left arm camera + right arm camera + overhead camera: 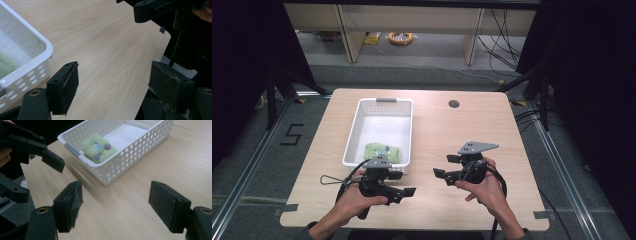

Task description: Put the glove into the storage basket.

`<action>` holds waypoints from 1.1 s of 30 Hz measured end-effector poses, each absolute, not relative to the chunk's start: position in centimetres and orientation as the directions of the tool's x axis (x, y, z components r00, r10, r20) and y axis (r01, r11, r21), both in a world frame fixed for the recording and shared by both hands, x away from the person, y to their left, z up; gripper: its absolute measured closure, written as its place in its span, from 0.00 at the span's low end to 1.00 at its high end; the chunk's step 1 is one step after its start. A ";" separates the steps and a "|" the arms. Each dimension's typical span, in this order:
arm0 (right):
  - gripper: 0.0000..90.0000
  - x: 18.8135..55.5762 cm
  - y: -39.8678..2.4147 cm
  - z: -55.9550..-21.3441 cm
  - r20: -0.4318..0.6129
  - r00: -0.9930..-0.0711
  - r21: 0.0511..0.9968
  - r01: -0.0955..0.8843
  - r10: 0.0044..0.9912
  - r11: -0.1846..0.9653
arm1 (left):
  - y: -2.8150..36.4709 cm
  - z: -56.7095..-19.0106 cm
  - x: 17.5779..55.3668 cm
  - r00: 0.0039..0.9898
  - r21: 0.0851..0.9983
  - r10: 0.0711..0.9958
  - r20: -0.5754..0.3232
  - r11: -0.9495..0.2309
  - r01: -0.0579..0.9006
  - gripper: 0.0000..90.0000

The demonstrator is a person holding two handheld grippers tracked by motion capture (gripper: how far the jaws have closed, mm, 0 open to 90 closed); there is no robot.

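My left gripper [409, 192] hovers over the near edge of the wooden table [452, 135], just beside the near end of the white perforated basket [357, 125], jaws wide and bare wood between them. My right gripper [443, 166] hangs to its right, jaws likewise wide and empty, pointing across the table toward the left one. The green plush toy [98, 148] lies flat inside the basket at its near end, apart from both grippers.
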State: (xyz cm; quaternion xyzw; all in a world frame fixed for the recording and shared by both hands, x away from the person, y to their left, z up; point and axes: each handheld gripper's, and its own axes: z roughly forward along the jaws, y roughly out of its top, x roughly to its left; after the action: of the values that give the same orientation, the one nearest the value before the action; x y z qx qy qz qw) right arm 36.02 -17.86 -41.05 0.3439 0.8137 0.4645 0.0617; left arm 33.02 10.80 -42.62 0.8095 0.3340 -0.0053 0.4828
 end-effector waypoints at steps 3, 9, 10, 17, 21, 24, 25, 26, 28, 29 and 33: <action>0.31 35.9 -18.1 -41.3 0.215 -0.750 0.803 0.500 0.625 0.324 | 10.7 -42.7 33.0 0.771 0.780 0.540 -0.338 -0.297 0.550 0.26; 0.31 35.4 -18.6 -42.0 0.217 -0.746 0.797 0.508 0.630 0.327 | 10.7 -43.3 32.8 0.771 0.782 0.542 -0.335 -0.297 0.548 0.26; 0.31 35.3 -18.7 -42.2 0.226 -0.745 0.799 0.511 0.628 0.317 | 10.6 -43.4 32.8 0.768 0.782 0.544 -0.337 -0.293 0.551 0.26; 0.31 34.7 -19.4 -43.2 0.236 -0.728 0.785 0.533 0.644 0.315 | 10.5 -44.4 32.6 0.768 0.779 0.542 -0.341 -0.295 0.554 0.26; 0.29 34.4 -19.7 -43.7 0.236 -0.728 0.776 0.540 0.643 0.327 | 10.6 -44.9 32.4 0.774 0.776 0.541 -0.329 -0.312 0.548 0.25; 0.28 34.0 -19.8 -44.1 0.265 -0.718 0.769 0.560 0.644 0.308 | 10.6 -45.5 32.3 0.781 0.777 0.538 -0.319 -0.323 0.540 0.25; 0.28 34.1 -19.9 -44.2 0.245 -0.726 0.773 0.546 0.643 0.323 | 10.6 -45.7 32.1 0.775 0.778 0.548 -0.314 -0.320 0.541 0.25; 0.28 34.0 -20.1 -44.2 0.227 -0.724 0.773 0.540 0.651 0.332 | 10.6 -45.8 32.2 0.778 0.776 0.545 -0.313 -0.326 0.540 0.25; 0.27 33.9 -20.1 -44.5 0.246 -0.725 0.774 0.547 0.644 0.320 | 10.6 -46.2 32.0 0.771 0.769 0.552 -0.316 -0.327 0.549 0.24; 0.27 33.7 -20.1 -44.5 0.255 -0.715 0.765 0.561 0.650 0.317 | 10.6 -46.4 32.0 0.776 0.771 0.547 -0.315 -0.329 0.545 0.24; 0.26 33.3 -20.2 -44.7 0.277 -0.710 0.756 0.577 0.648 0.309 | 10.7 -46.9 31.8 0.783 0.774 0.547 -0.295 -0.344 0.532 0.24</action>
State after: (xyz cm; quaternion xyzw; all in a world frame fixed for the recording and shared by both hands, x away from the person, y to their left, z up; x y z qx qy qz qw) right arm 33.29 -20.18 -44.75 0.3790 0.8081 0.4492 0.0392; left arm 31.79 10.66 -46.95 0.8197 0.3289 0.0082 0.4689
